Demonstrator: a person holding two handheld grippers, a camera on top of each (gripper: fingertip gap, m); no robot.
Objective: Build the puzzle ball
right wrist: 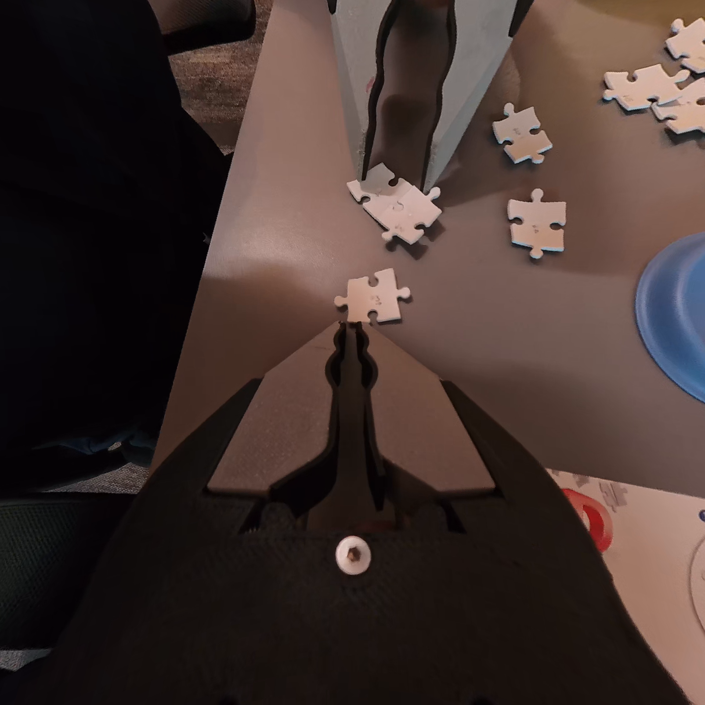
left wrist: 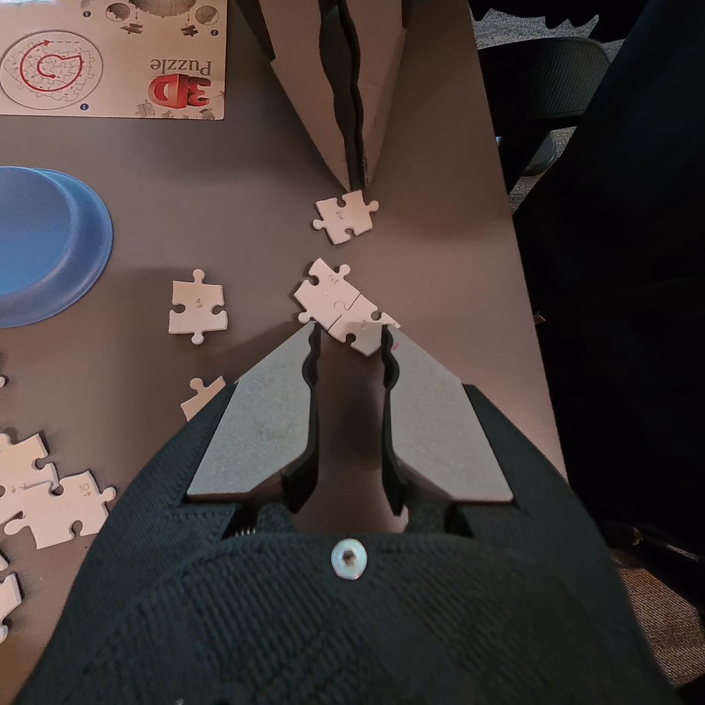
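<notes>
A joined pair of white puzzle pieces [left wrist: 339, 305] lies on the brown table [left wrist: 438, 248] near its edge. My left gripper [left wrist: 350, 330] is open. Its tips stand on either side of the pair's near end, and one fingertip [left wrist: 385, 332] overlaps the pair. In the right wrist view the same gripper [right wrist: 396, 182] comes in from the top over the pair [right wrist: 400, 210]. My right gripper [right wrist: 349, 326] is shut on the edge of a single white piece [right wrist: 375, 299], held low over the table a short way from the pair. The left wrist view shows the right gripper [left wrist: 356, 187] and that piece [left wrist: 345, 217].
A blue bowl-shaped stand [left wrist: 45, 244] [right wrist: 675, 316] sits to one side. Loose pieces [left wrist: 198, 305] [right wrist: 536, 223] [right wrist: 522, 133] lie near it, with several more [left wrist: 49, 496] [right wrist: 656, 91] farther off. A printed instruction sheet [left wrist: 114, 57] lies at the far corner. A black chair [left wrist: 553, 95] stands past the table edge. The left gripper's tips are roughly 8 cm from the right gripper's.
</notes>
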